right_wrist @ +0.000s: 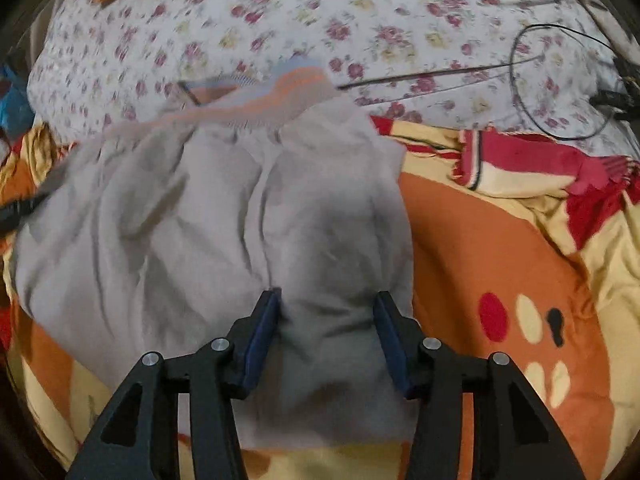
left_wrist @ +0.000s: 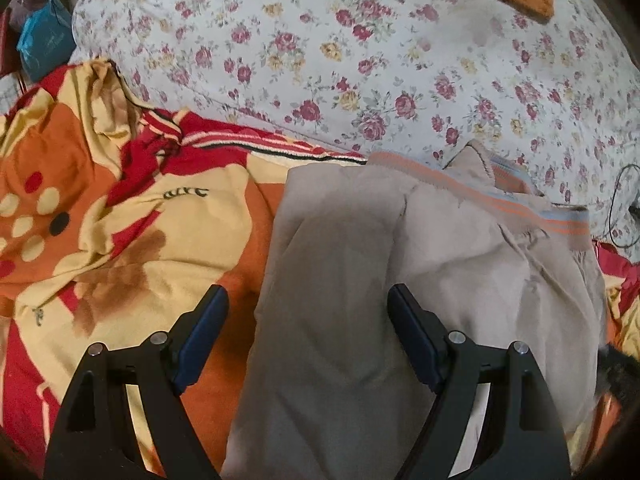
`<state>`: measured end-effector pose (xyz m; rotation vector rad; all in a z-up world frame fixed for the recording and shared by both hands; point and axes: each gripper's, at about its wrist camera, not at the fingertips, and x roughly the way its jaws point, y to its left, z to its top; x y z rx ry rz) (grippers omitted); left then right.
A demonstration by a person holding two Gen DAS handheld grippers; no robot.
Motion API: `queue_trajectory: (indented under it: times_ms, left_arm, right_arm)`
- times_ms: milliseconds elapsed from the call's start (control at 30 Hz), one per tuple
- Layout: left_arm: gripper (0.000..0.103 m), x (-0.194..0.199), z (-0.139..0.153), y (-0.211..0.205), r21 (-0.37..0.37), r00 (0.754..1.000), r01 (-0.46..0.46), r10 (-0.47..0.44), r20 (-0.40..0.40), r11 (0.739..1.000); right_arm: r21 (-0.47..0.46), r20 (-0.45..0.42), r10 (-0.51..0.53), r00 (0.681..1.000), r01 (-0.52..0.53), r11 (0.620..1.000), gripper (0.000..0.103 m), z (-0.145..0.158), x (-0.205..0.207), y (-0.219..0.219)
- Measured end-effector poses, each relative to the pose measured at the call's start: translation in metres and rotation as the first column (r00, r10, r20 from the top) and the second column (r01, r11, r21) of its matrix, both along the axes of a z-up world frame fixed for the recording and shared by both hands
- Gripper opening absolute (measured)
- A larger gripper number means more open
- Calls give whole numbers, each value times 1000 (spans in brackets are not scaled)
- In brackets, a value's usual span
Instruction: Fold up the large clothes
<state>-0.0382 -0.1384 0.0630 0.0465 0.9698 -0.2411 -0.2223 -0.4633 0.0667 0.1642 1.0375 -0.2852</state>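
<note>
Hovering left gripper [left_wrist: 308, 300] jaws wide, empty, over folded beige garment with orange-striped waistband [left_wrist: 340, 280]; right gripper [right_wrist: 326, 300] straddles fabric, contact unclear through blur.

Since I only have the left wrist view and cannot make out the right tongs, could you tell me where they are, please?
Observer: The right tongs are over the grey trousers, fingers apart, a bunched fold between them.
Operator: Thanks; anything beyond the waistband there?
Observer: A black cable runs from beside the waistband across the floral sheet into a wide loop.
</note>
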Motion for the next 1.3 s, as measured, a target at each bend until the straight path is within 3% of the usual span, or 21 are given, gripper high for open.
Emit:
queue_trajectory:
  times_ms: [167,433,567,667,833,900,967,1067,1200,1300]
  left_arm:
    - [82,-12,10,0,20,999,12,-13,38,1000]
    - [82,-36,19,-2,26,998,36,-37,58,999]
    - [82,-44,2,2,39,999,28,-29,22,999]
    - [82,-35,-19,-2,39,998,32,-30,-54,999]
    - [82,-26,-22,5,-65,994,8,-15,-110,998]
    - [82,-24,-16,11,-102,993,8,-20,-113,995]
    - [82,-22,-1,27,-164,998,-29,18,-68,986]
    - [89,-12,6,48,-232,996,-76,65,-54,970]
    - [89,11,-15,60,-356,979,-126,59,-194,926]
    - [90,23,-34,51,-381,963,-130,25,-267,915]
  right_arm:
    - [38,111,4,994,-8,999,52,30,-5,13]
    - [74,185,166,969,-183,980,51,22,19,75]
    - [147,159,171,972,-195,970,51,-4,28,74]
    - [142,72,203,976,-212,967,49,-26,33,72]
    - [100,92,225,970,-234,967,51,-18,27,79]
    - [145,111,213,971,-227,963,52,-15,23,76]
    - [184,133,201,971,-223,957,52,-12,20,71]
    - [226,160,178,971,-211,951,54,-8,18,66]
    - [267,184,157,970,-203,942,54,-8,21,62]
    - [279,169,149,974,-192,941,54,-12,24,61]
